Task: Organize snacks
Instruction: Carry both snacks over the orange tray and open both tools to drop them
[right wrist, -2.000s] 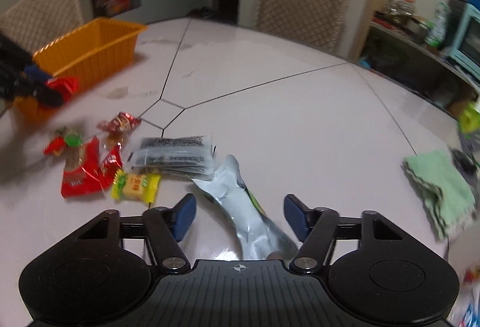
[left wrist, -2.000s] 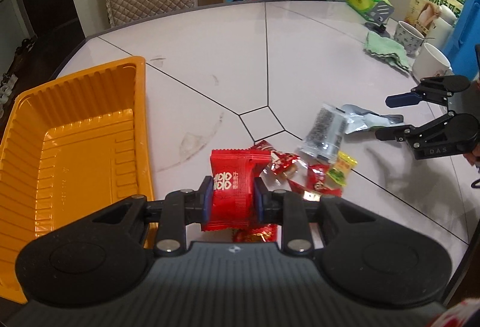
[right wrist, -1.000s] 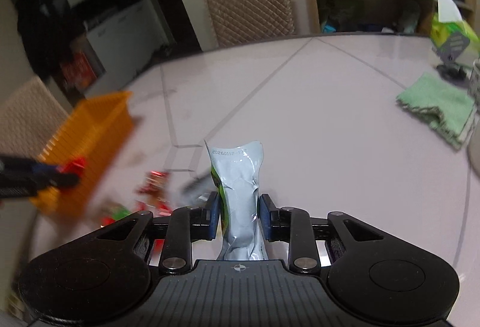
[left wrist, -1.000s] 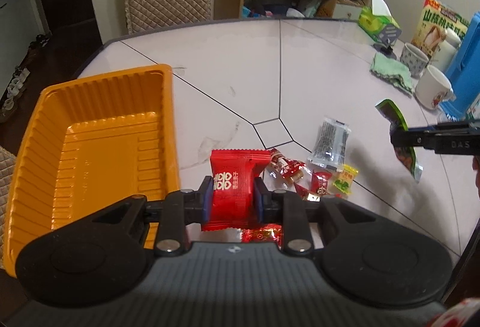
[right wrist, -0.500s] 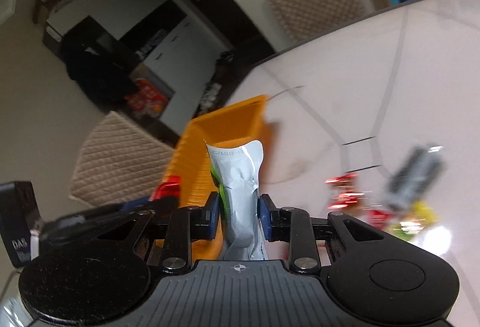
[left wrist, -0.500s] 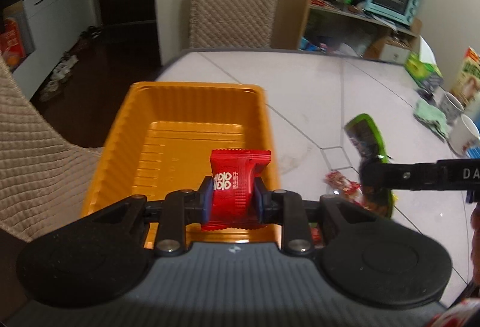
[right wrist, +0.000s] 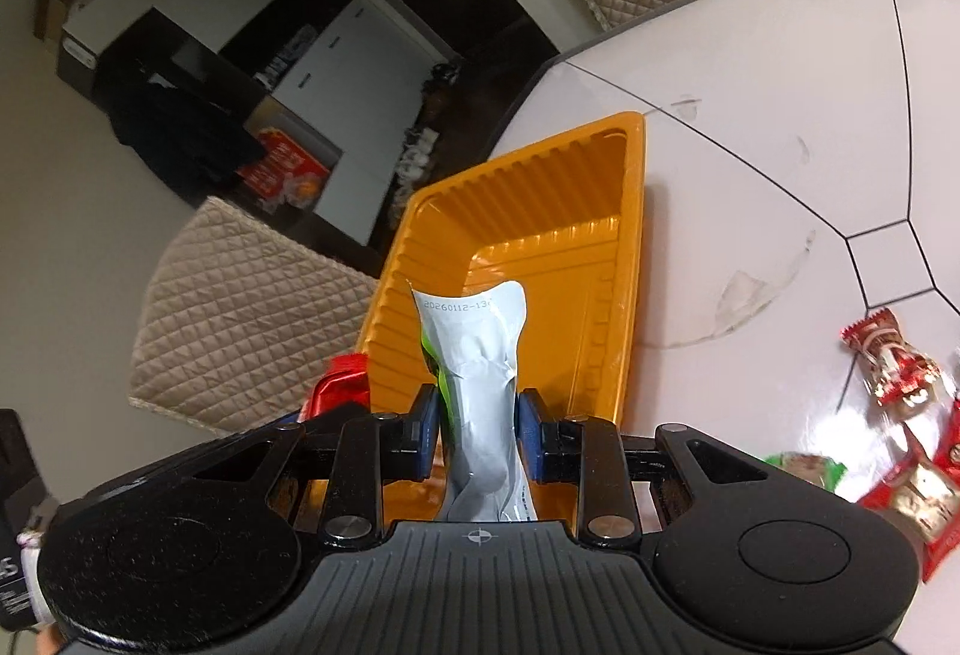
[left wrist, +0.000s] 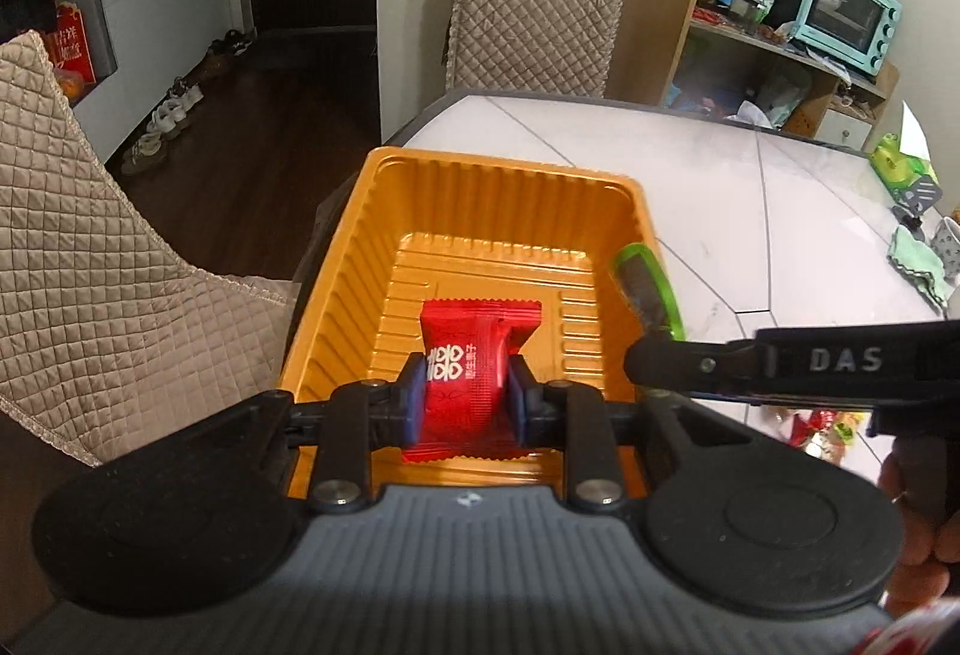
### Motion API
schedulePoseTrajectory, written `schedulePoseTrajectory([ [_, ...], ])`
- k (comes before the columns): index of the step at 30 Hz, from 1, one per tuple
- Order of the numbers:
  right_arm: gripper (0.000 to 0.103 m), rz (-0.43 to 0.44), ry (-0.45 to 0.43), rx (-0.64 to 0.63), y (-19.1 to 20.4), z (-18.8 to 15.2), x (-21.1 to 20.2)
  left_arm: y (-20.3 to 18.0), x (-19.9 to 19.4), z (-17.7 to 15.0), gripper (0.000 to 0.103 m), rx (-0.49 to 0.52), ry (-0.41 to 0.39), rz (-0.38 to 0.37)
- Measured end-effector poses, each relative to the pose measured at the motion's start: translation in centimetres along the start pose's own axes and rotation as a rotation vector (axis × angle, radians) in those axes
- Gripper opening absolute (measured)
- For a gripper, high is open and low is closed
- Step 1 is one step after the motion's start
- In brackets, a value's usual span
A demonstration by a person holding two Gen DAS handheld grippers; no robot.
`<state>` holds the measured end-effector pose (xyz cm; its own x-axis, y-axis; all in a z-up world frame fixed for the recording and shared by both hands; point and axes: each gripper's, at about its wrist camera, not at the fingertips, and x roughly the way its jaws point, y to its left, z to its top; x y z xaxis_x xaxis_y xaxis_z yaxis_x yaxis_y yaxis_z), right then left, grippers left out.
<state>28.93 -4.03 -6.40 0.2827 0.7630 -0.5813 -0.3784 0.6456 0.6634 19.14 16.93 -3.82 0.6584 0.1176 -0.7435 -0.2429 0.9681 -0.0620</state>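
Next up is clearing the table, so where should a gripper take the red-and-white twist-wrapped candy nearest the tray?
Grip the twist-wrapped candy across its narrow middle, coming from above: it lies flat on the table, clear of the tray, with flared ends.

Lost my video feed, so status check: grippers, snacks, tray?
Left gripper shut on red packet. Right gripper shut on silver pouch. Both over orange tray; nothing blocking.

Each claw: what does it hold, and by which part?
Left claw pinches the red packet across its middle. Right claw grips the silver-green pouch by its lower half.
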Motion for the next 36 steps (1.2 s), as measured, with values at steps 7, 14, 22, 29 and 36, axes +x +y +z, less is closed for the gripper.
schedulePoseTrajectory([
  [7, 0.029, -0.056, 0.021, 0.012, 0.7, -0.5, 3.3, 1.3, 1.6, -0.1, 0.025, -0.014, 0.025, -0.004],
  [14, 0.054, -0.101, 0.032, 0.016, 1.0, -0.3, 4.8, 2.2, 2.5, -0.1, 0.025, -0.024, 0.041, -0.009],
  [22, 0.055, -0.112, 0.008, -0.039, 1.3, -0.1, 4.0, 2.0, 2.9, -0.3, 0.025, -0.022, 0.051, -0.019],
  [29, 0.055, -0.106, 0.0, -0.056, 1.4, -0.1, 3.0, 1.7, 2.6, 0.0, 0.025, -0.016, 0.032, -0.012],
  [36, 0.055, -0.098, -0.015, -0.068, 1.4, -0.7, 1.1, 1.7, 1.2, -0.3, 0.037, -0.023, 0.01, 0.006],
])
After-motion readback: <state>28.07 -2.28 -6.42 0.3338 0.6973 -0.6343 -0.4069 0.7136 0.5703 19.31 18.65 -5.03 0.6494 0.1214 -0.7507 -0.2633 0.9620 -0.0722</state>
